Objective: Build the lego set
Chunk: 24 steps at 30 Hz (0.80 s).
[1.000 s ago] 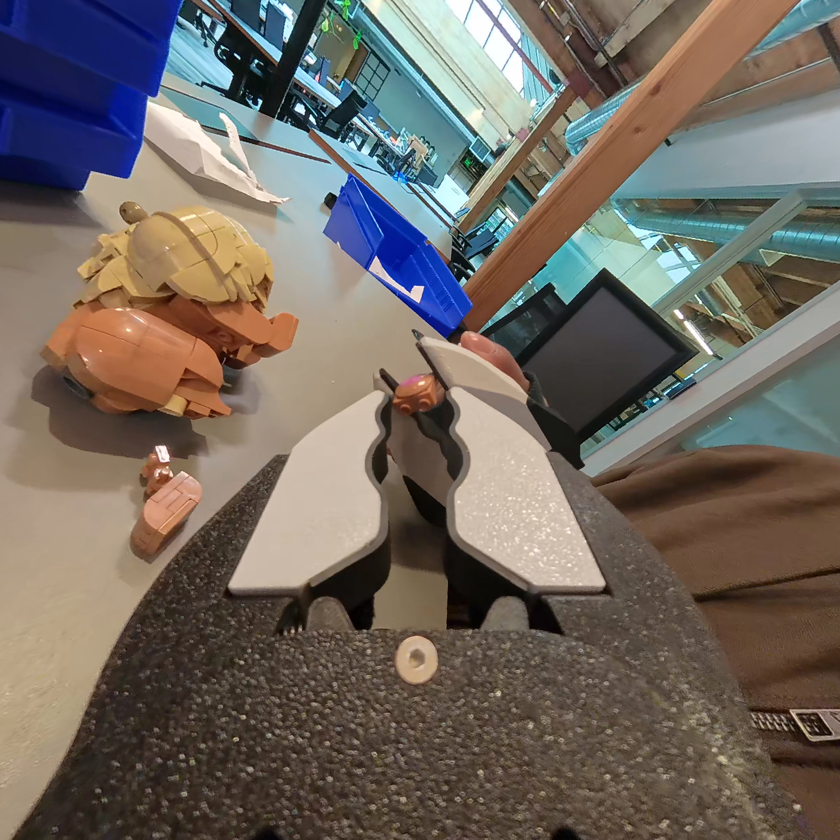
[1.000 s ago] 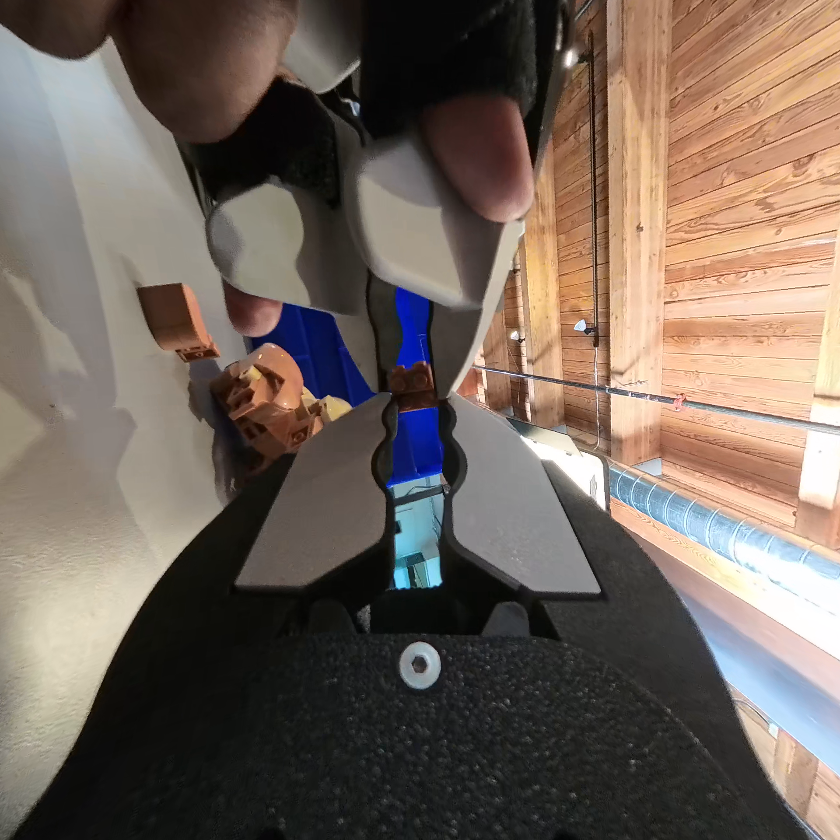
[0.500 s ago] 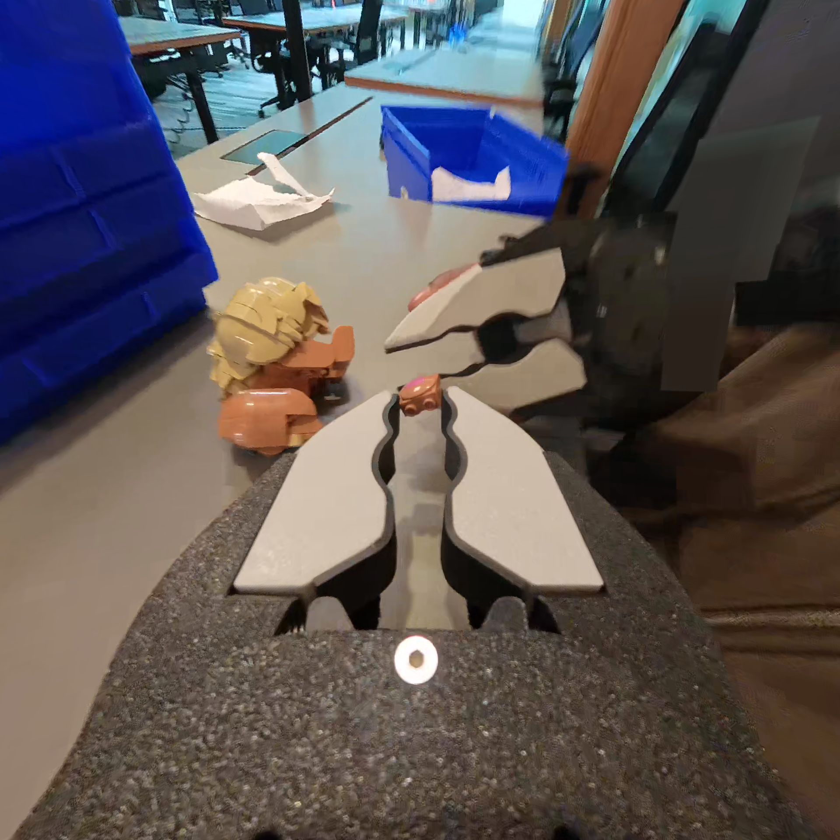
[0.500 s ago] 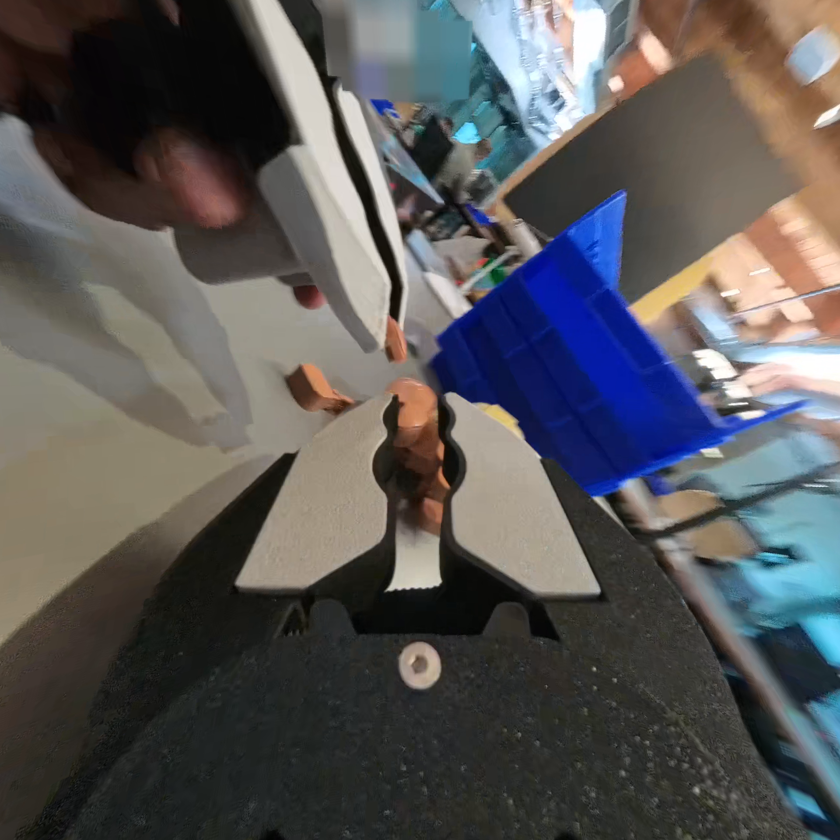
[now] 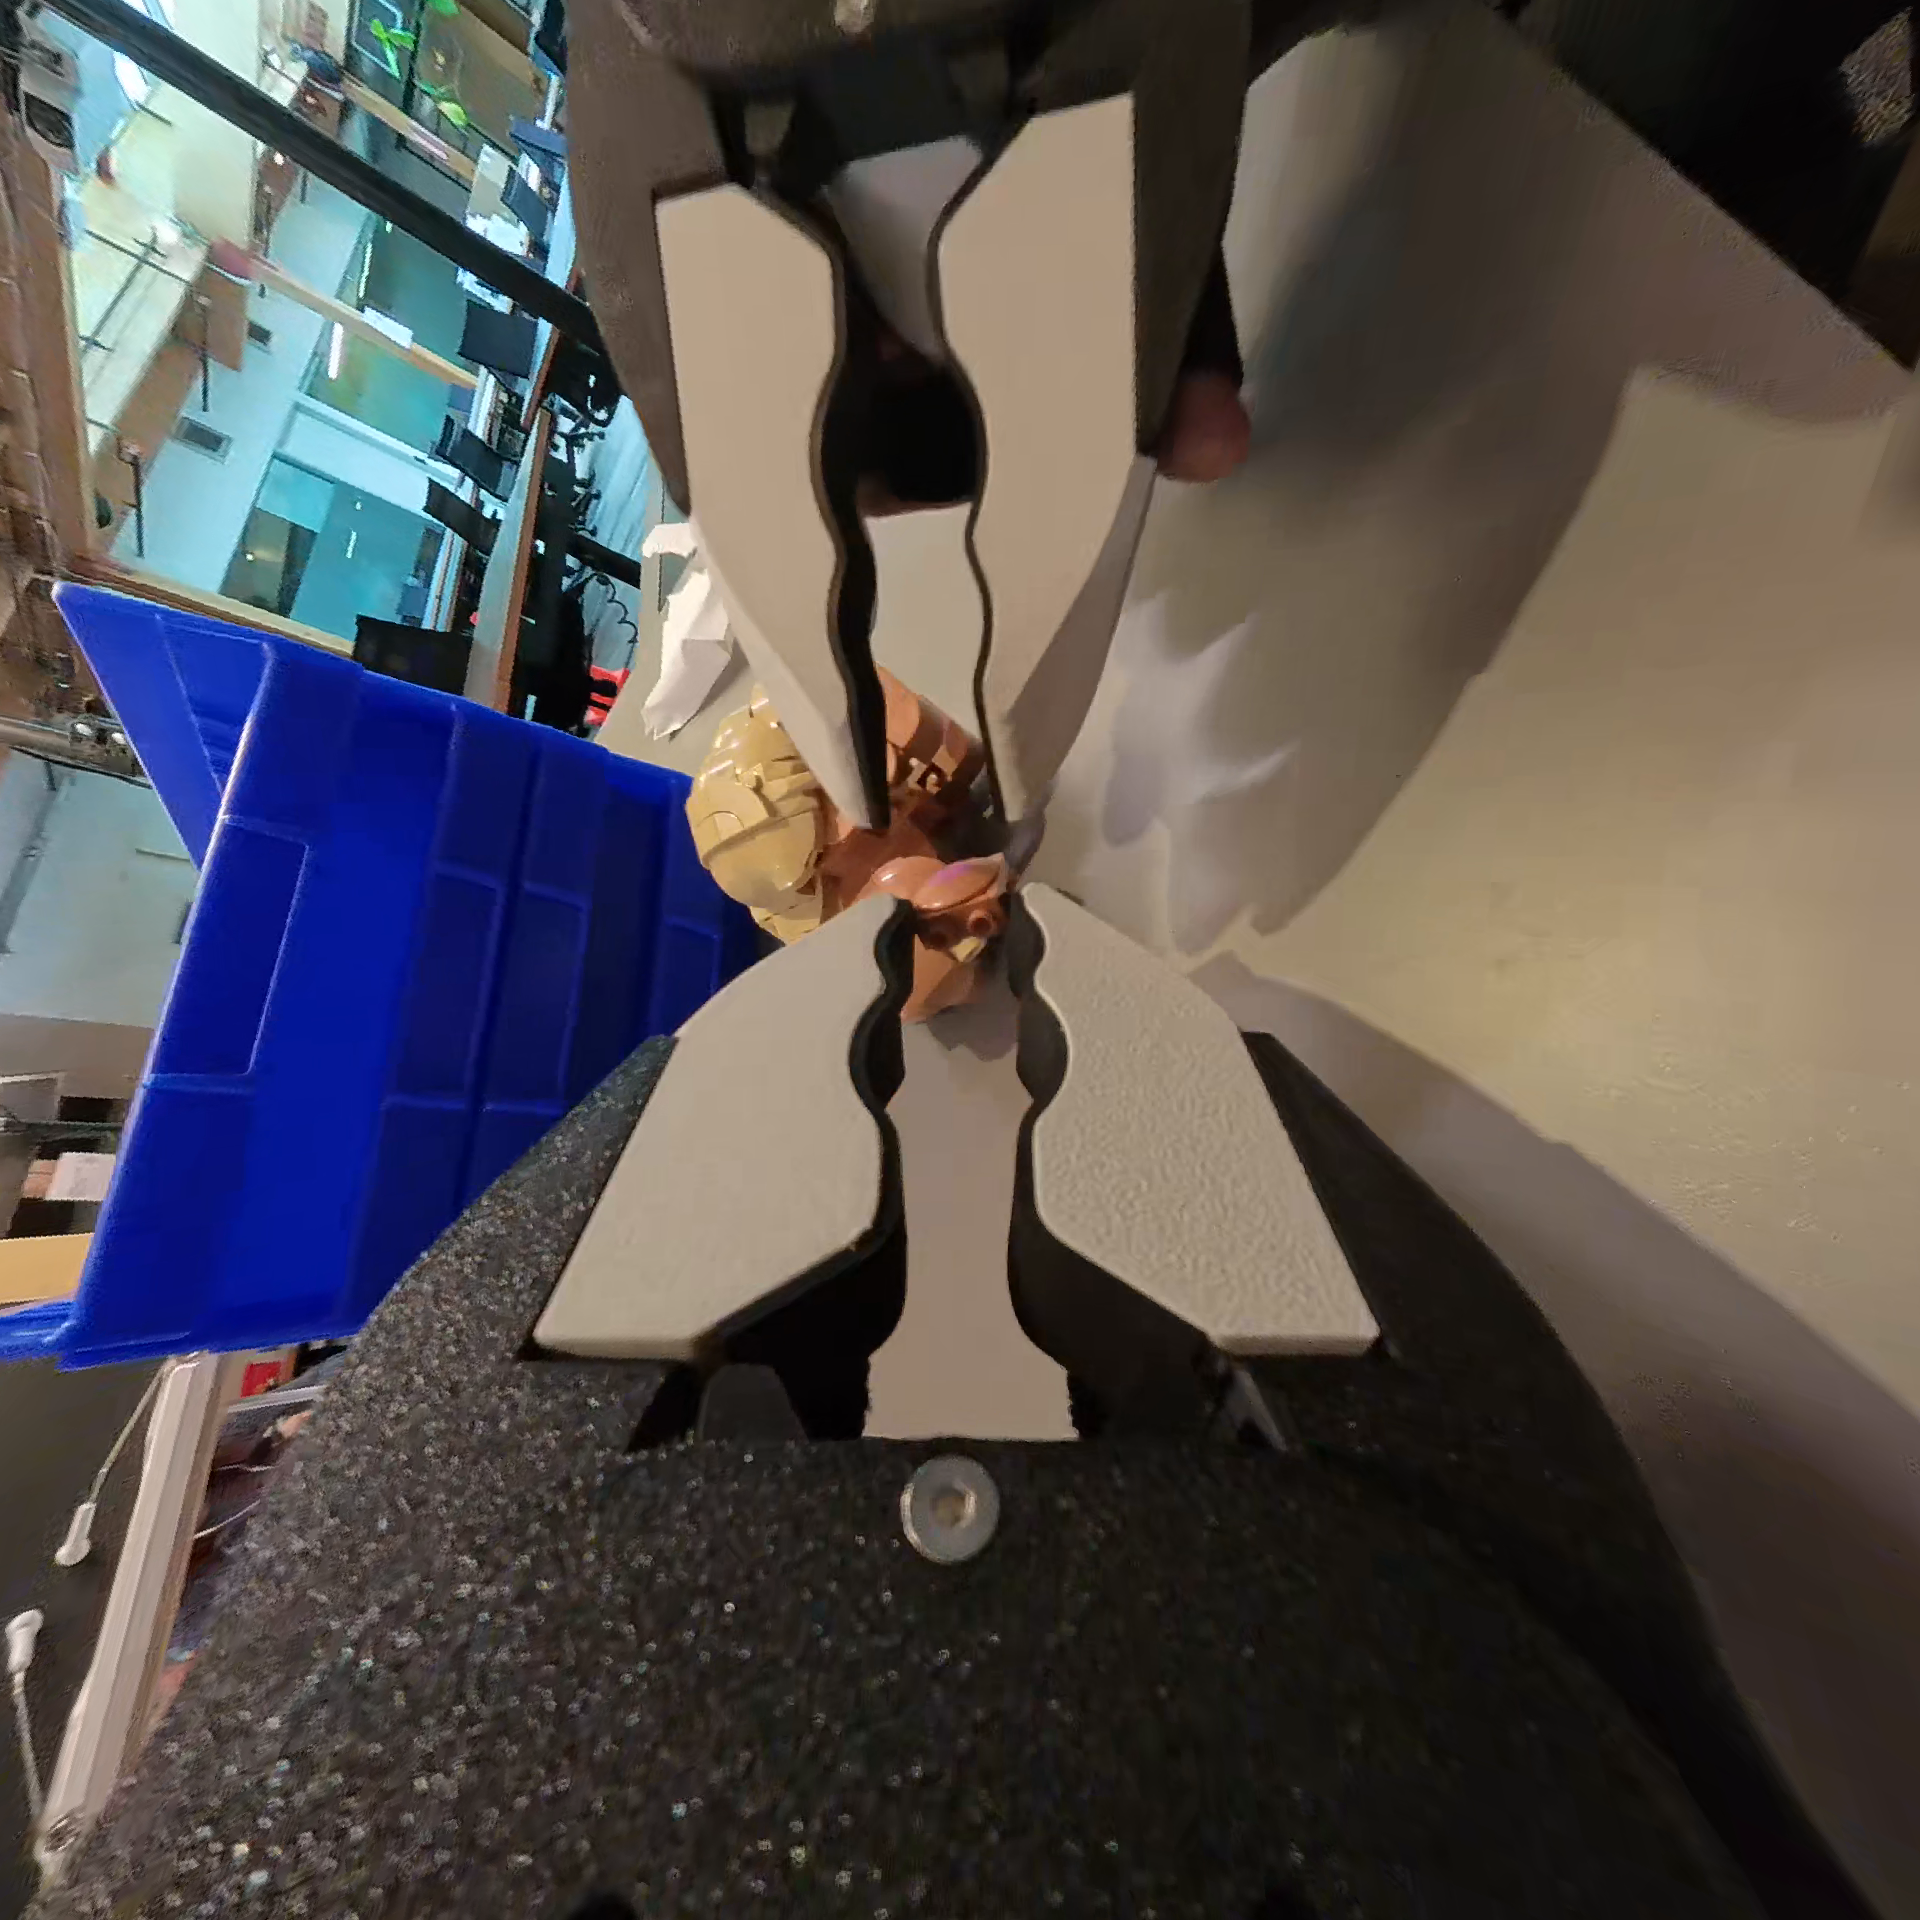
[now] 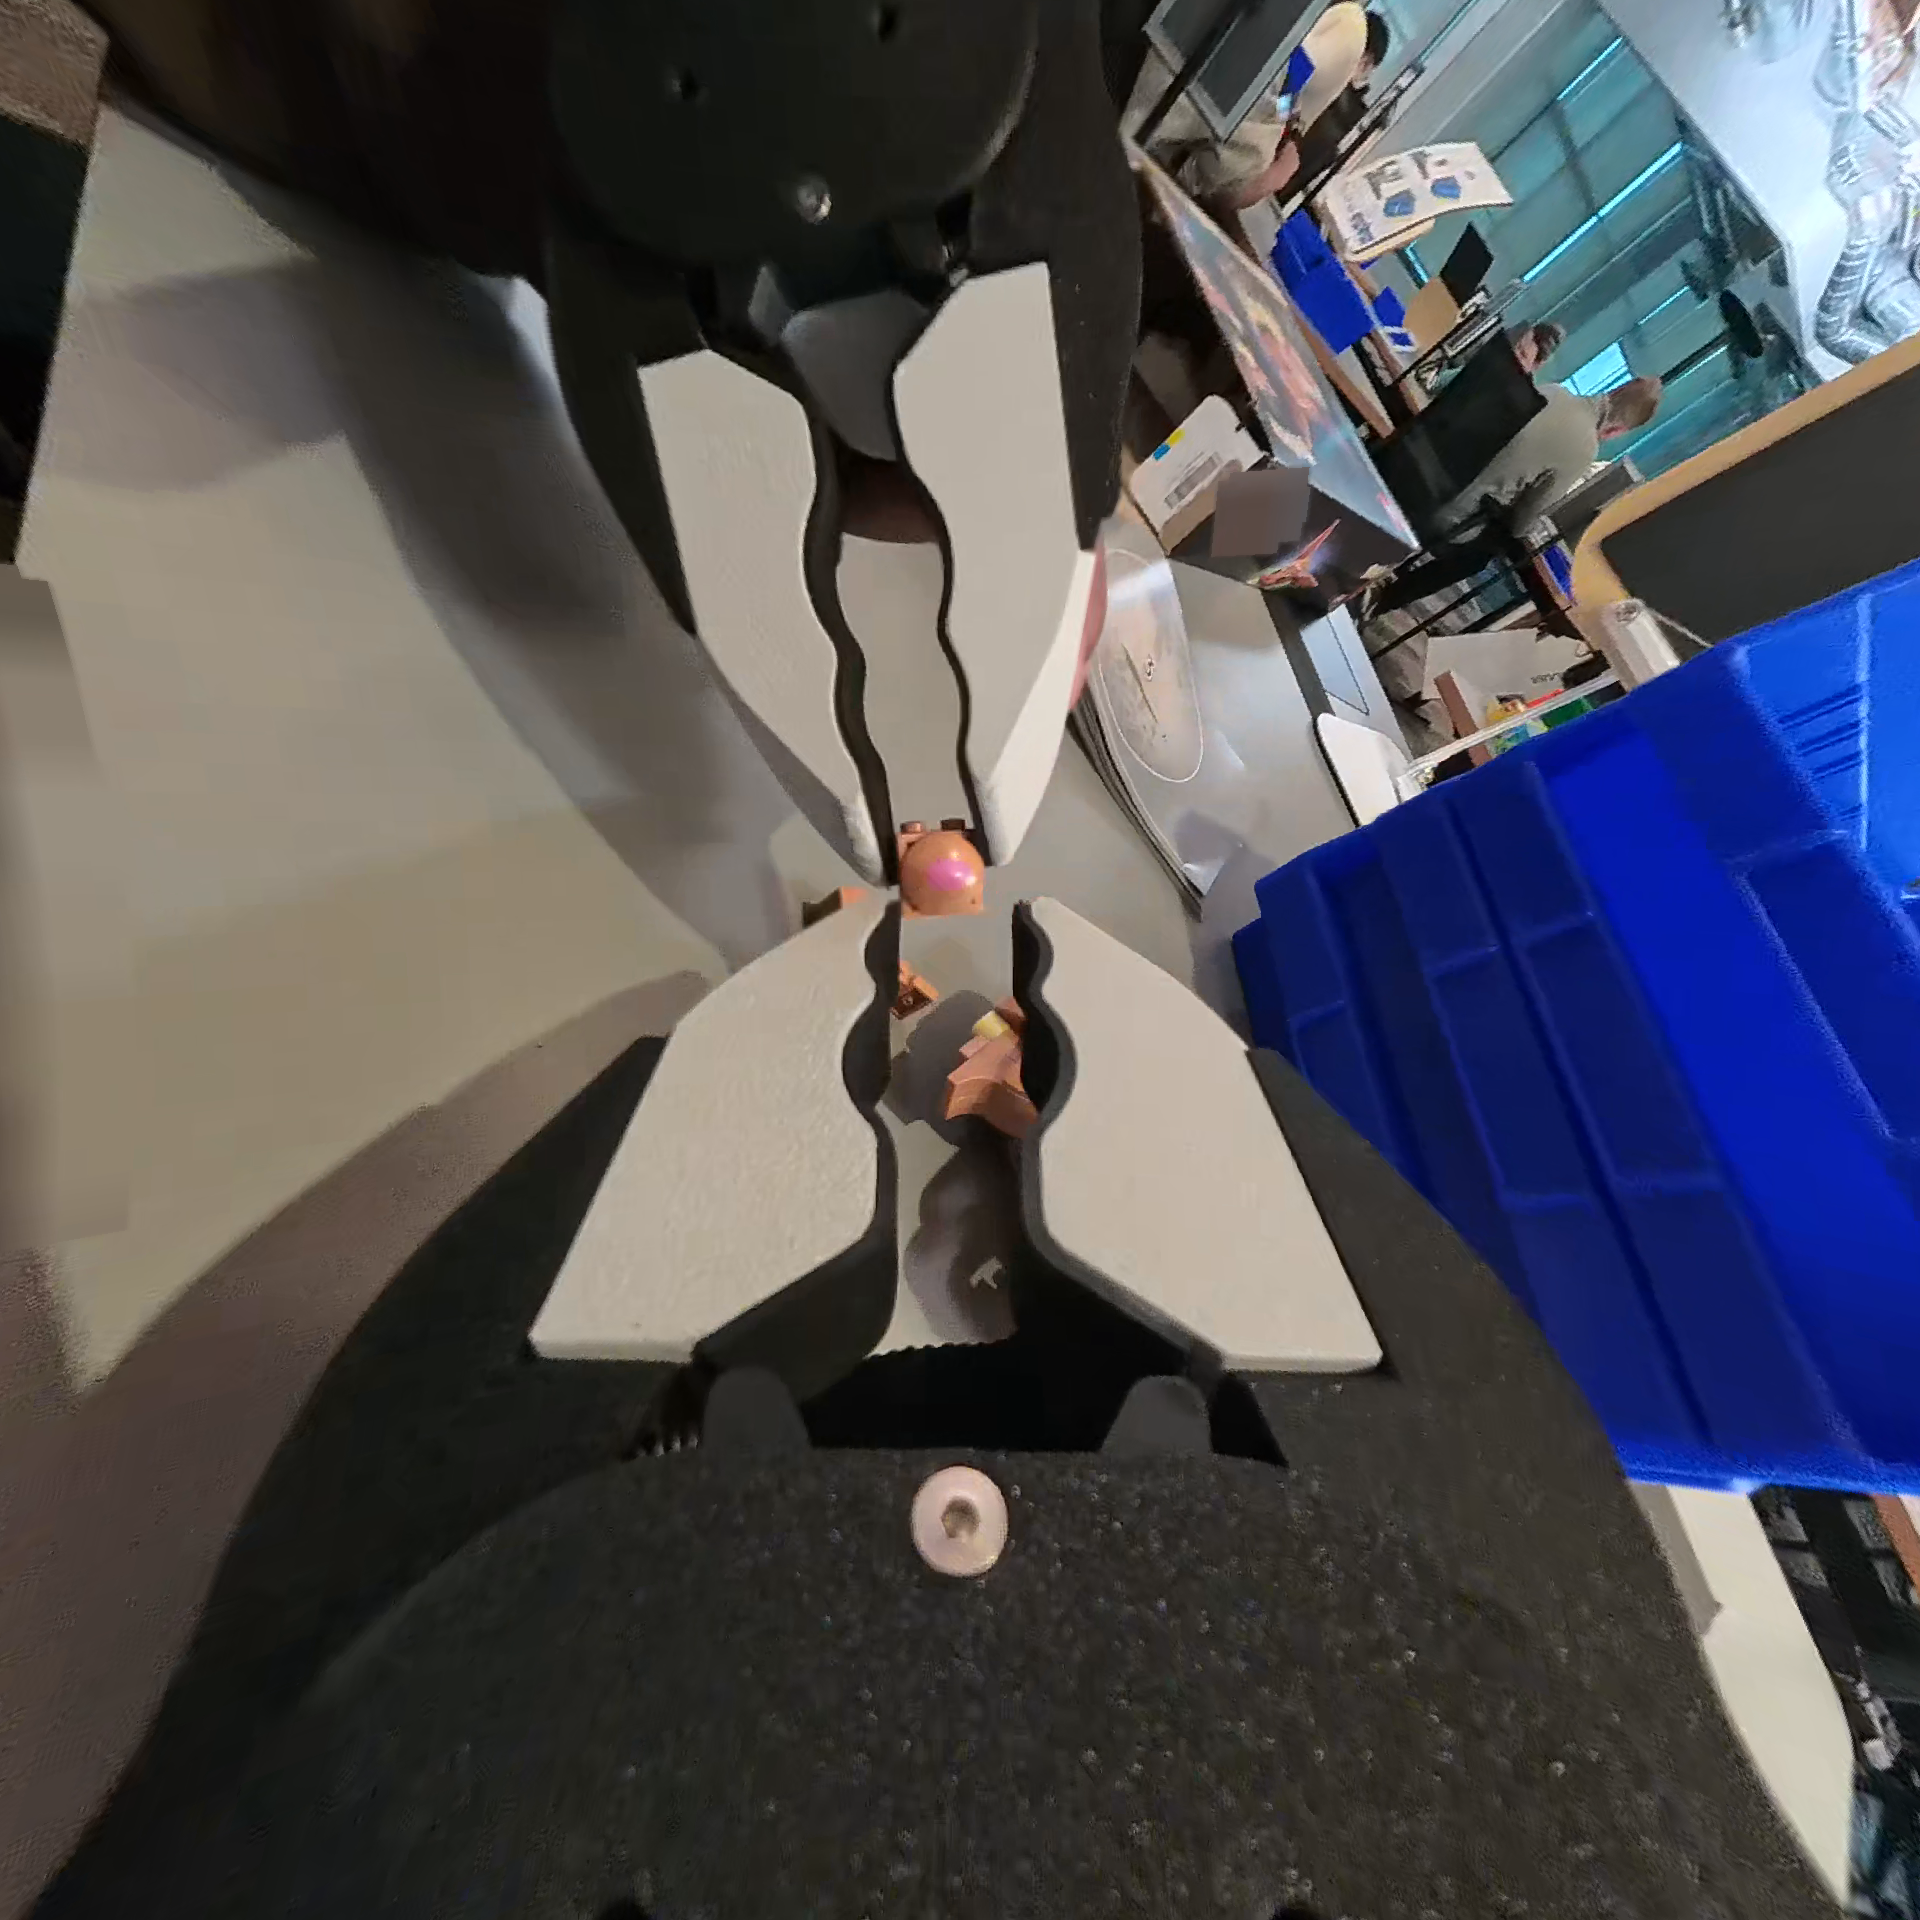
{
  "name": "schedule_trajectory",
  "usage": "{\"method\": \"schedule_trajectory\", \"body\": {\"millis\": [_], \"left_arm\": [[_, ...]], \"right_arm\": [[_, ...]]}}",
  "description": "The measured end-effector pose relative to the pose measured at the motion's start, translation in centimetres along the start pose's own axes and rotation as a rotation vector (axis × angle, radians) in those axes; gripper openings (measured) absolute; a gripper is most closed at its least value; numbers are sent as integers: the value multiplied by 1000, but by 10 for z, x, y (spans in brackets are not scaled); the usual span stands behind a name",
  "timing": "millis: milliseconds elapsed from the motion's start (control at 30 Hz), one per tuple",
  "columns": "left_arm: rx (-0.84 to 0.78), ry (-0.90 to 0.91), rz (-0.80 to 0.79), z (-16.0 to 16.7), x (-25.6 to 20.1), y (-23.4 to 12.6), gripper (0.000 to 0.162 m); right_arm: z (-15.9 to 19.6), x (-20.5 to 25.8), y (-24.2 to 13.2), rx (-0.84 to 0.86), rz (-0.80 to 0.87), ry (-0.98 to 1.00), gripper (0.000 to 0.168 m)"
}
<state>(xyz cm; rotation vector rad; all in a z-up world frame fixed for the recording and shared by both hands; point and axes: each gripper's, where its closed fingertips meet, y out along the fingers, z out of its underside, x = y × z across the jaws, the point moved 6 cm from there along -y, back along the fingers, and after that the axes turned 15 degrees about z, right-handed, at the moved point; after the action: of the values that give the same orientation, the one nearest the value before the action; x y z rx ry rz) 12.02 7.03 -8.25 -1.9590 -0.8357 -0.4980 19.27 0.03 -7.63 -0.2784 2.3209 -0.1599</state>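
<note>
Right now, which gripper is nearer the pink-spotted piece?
Left. The left gripper has the piece clamped at the tips of its jaws. The right gripper faces it tip to tip, jaws parted and holding nothing, just short of the piece.

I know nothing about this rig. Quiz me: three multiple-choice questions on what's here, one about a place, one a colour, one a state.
1. Where is the tan-and-brown model?
A. Inside the bin
B. On the table, beside the bin
C. Held in the air

2. What colour is the big bin?
A. Red
B. Green
C. Blue

3. What state is the left tool in?
A. Wide open, empty
B. Shut on a small brown piece
C. Lying on the table

Answers: 1 B, it rests on the grey surface next to the bin wall. 2 C, its ribbed walls are bright blue. 3 B, the pink-spotted piece sits pinched between its tips.
</note>
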Motion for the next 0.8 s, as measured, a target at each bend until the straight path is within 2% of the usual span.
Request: {"method": "schedule_trajectory", "body": {"millis": [567,800], "left_arm": [[96,112,-58,-5,-12,12,17],[143,241,-114,-8,-16,13,17]], "right_arm": [[8,14,4,25,-31,-53,16],[11,10,3,10,-118,135,15]]}}
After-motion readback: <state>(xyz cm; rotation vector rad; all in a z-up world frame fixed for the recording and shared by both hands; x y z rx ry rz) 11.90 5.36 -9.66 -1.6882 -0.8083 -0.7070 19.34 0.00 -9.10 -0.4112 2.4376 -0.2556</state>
